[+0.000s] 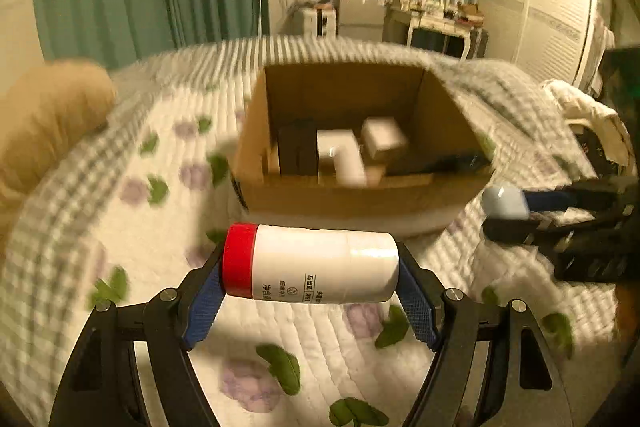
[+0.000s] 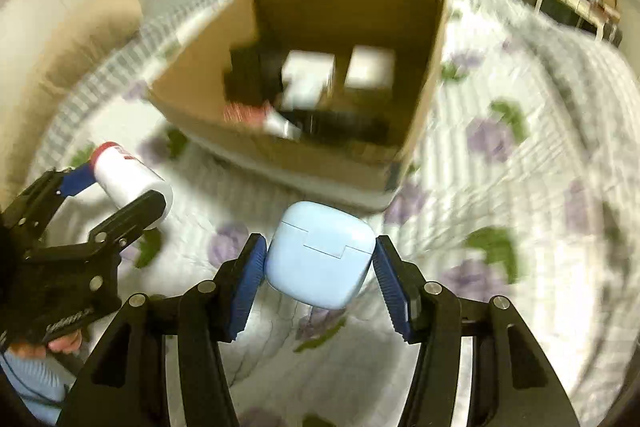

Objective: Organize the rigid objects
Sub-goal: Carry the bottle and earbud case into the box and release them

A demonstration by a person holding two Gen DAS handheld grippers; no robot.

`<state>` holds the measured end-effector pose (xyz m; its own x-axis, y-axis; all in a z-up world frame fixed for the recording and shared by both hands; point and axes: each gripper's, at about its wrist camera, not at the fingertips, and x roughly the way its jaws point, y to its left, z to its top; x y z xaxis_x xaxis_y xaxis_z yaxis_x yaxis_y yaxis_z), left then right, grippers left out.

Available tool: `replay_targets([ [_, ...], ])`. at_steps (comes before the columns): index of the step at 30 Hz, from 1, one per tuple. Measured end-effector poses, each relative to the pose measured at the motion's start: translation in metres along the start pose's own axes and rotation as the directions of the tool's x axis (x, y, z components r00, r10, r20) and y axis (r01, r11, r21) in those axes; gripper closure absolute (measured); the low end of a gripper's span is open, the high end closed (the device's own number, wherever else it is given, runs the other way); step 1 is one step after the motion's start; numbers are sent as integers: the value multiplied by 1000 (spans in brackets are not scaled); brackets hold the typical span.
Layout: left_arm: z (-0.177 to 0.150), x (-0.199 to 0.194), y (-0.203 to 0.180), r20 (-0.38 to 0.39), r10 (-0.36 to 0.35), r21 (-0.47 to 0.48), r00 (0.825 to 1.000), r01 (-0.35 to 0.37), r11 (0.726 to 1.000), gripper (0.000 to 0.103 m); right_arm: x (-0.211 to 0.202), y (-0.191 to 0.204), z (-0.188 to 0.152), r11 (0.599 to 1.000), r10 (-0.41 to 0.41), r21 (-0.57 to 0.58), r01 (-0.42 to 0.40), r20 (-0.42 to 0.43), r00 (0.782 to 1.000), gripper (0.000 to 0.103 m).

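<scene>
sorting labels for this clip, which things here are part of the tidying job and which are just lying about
Part of the job:
- white bottle with red cap, clamped in the left gripper
- light blue case, clamped in the right gripper
- cardboard box, already holding small items

Just lying about:
- floral quilt
- tan pillow
- white clothing

A white bottle (image 1: 324,267) with a red cap (image 1: 239,259) is seen. The case (image 2: 320,254) is pale blue, the box (image 1: 360,195) brown, the quilt (image 1: 140,227) white with purple flowers.
</scene>
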<state>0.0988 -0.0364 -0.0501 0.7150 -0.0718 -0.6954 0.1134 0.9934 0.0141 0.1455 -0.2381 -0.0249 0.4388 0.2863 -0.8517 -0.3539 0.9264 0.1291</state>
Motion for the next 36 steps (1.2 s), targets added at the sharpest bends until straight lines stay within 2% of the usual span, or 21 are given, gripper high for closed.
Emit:
replay_targets([
  [4, 34, -27, -6, 82, -23, 36, 996, 21, 999, 24, -55, -6, 39, 1000, 22, -11, -20, 145, 989, 48],
  [6, 58, -33, -9, 115, -36, 44, 993, 31, 999, 24, -76, -4, 61, 1000, 4, -29, 2, 211, 977, 48],
  [9, 83, -28, -14, 141, -23, 70, 990, 13, 997, 24, -78, 2, 90, 1000, -6, -26, 13, 245, 970, 48],
  [12, 107, -12, -19, 139, -31, 105, 990, 16, 994, 24, -64, 2, 112, 999, -35, -12, 39, 237, 971, 48],
  [17, 121, 27, -15, 89, -53, 95, 995, 44, 994, 24, -27, -12, 131, 999, -39, 19, 37, 188, 981, 48],
  [19, 117, 47, -15, 44, -56, 85, 997, 52, 995, 24, -11, -17, 130, 999, -28, 35, 23, 161, 987, 48],
  [23, 102, 80, -21, -24, -16, 103, 1000, 18, 994, 24, 10, -20, 123, 999, 1, 49, -7, 125, 992, 48],
  [30, 85, 110, -14, -91, -38, 57, 995, 43, 997, 24, 44, -13, 110, 997, -69, 19, 68, 54, 996, 48],
  [32, 82, 111, -17, -96, -32, 72, 995, 39, 997, 24, 50, -13, 108, 994, -107, 7, 106, 49, 993, 48],
  [36, 77, 115, -21, -104, -8, 111, 995, 19, 994, 24, 56, -16, 107, 993, -113, 33, 111, 35, 993, 47],
])
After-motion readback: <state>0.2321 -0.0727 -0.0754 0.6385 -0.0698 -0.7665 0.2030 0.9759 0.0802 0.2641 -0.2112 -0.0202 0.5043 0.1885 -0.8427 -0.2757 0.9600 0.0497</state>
